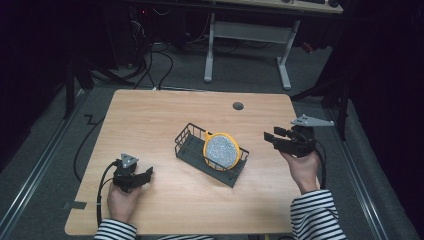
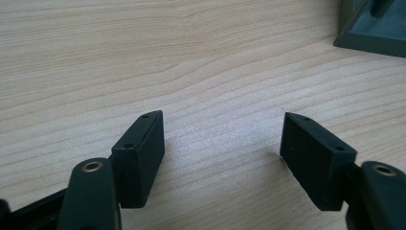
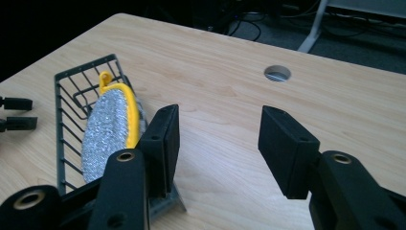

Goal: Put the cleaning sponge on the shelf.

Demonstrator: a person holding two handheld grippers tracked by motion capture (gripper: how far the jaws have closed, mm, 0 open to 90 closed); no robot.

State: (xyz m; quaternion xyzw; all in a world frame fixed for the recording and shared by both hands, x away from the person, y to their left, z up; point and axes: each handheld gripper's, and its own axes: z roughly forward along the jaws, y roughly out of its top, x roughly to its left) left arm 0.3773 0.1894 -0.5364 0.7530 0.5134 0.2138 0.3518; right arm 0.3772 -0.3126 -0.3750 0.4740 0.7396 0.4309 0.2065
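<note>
Wooden table (image 1: 165, 115) on grey floor (image 1: 50, 130); white-legged desk (image 1: 250, 30) behind; dim room

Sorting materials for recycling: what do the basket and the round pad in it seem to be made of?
The basket looks like dark grey coated metal wire: thin bars, matte finish. The round pad looks like silvery glittering mesh fabric with a yellow rim, probably fabric or plastic.

Both forearms wear sleeves (image 1: 316, 212) striped black and white. Each hand grips a black two-jaw tool: the left gripper (image 1: 149, 173) and the right gripper (image 1: 268, 136) each carry a grey three-cornered plate (image 1: 312, 121) on top and trail a black cable (image 1: 101, 187). The jaws end in blocky black pads (image 3: 287, 148) with small screw holes, on arms with brass-ringed pivots (image 3: 125, 156).
</note>
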